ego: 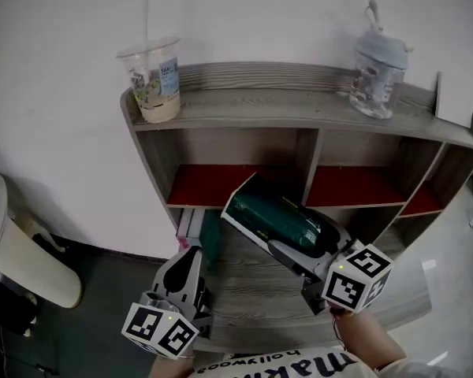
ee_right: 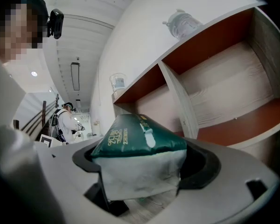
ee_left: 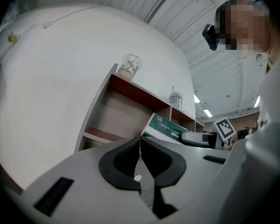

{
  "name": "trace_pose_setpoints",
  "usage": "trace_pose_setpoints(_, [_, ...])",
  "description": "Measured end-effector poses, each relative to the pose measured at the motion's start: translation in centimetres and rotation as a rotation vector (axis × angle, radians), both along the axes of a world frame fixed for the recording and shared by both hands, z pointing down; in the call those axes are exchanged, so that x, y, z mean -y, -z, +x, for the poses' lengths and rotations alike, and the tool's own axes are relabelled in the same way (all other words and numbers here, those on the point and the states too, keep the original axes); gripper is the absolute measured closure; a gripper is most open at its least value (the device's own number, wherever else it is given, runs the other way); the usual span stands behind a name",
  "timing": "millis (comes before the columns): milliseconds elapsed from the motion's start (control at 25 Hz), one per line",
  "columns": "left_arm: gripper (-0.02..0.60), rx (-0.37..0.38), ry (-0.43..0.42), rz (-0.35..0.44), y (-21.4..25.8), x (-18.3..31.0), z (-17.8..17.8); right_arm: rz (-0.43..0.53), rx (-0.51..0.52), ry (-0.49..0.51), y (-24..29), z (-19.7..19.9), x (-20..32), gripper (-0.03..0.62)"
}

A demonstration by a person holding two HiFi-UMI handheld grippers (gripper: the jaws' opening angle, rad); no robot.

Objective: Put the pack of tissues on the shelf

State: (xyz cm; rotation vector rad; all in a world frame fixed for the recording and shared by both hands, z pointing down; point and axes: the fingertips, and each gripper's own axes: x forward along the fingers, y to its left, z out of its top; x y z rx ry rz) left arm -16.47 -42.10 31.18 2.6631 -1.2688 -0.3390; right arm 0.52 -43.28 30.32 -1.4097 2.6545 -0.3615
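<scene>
A dark green and white pack of tissues [ego: 277, 220] hangs tilted above the lower wooden board, in front of the shelf [ego: 299, 109] and its red-floored compartments. My right gripper [ego: 299, 252] is shut on the pack's near end. In the right gripper view the pack [ee_right: 140, 160] fills the space between the jaws. My left gripper [ego: 191, 268] is low at the left, shut and holding nothing. From the left gripper view [ee_left: 140, 146] the pack [ee_left: 167, 127] shows ahead to the right.
A plastic cup with a straw [ego: 153, 77] stands on the shelf's top at the left, a clear bottle [ego: 376, 68] at the right. A divider [ego: 308, 168] splits the red compartments. A white and green item [ego: 199, 235] stands at the lower board's left. A white wall is behind.
</scene>
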Motion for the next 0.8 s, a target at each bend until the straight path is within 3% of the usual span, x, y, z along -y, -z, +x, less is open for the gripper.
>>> trace_pose_setpoints(520, [0.558,-0.008,-0.119,-0.029,-1.2,3.6,-1.3,-0.044,-0.123,-0.151,-0.2,-1.0,3.9,0.129])
trace_pose_setpoints(800, [0.558,-0.012,-0.141,-0.043,-1.8,4.7,-2.0,-0.043,-0.144,-0.191,0.0,-1.4,5.1,0.129])
